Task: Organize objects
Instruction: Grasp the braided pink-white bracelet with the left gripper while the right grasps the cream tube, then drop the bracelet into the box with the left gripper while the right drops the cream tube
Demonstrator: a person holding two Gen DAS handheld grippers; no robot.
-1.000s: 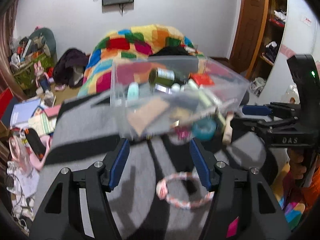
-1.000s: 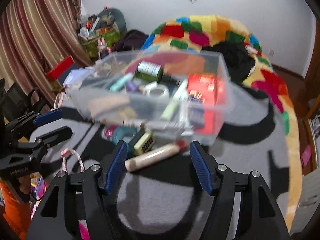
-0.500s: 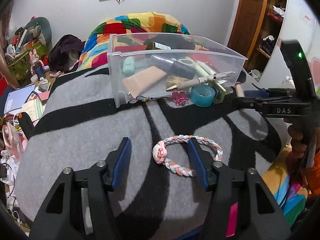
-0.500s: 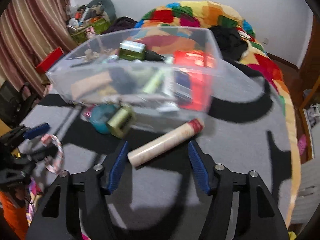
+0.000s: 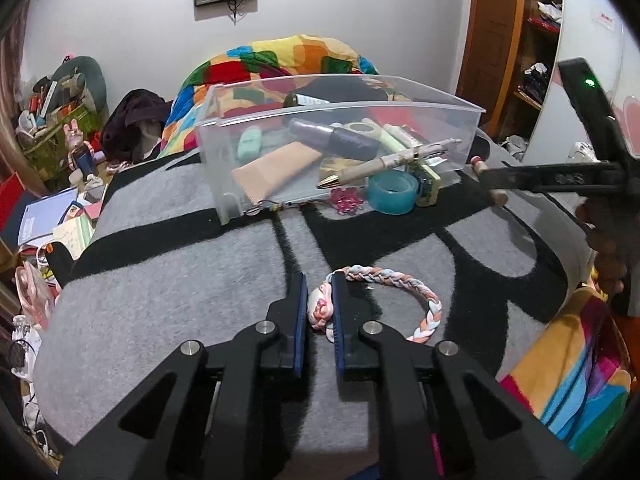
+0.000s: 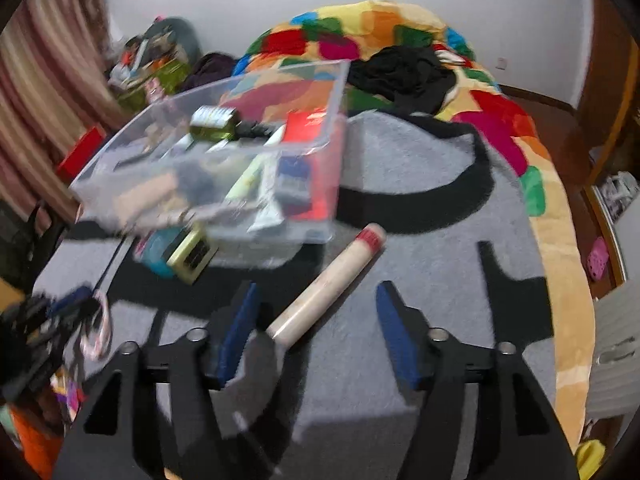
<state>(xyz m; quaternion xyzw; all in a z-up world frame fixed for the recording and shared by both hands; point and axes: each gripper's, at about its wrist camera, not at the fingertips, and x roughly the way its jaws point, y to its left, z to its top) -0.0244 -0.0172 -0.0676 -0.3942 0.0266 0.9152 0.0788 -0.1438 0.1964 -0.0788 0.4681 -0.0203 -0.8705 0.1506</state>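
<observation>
A pastel braided bracelet lies on the grey and black blanket, and my left gripper is shut on its knotted end. The same bracelet shows blurred at the left of the right wrist view. A tan cylinder with a red end lies in front of the clear plastic bin. My right gripper straddles the cylinder's near end, jaws opening, pads off it. From the left wrist view the right gripper sits at the far right, over the cylinder.
The clear bin holds several small items, among them a pen and a green bottle. A teal tape roll, a small yellow-green box and a pink trinket lie at its front wall. A patchwork quilt lies behind.
My left gripper closed on the bracelet's knot after standing open around it. My right gripper moved lower and closer, so the cylinder's near end now lies between its jaws.
</observation>
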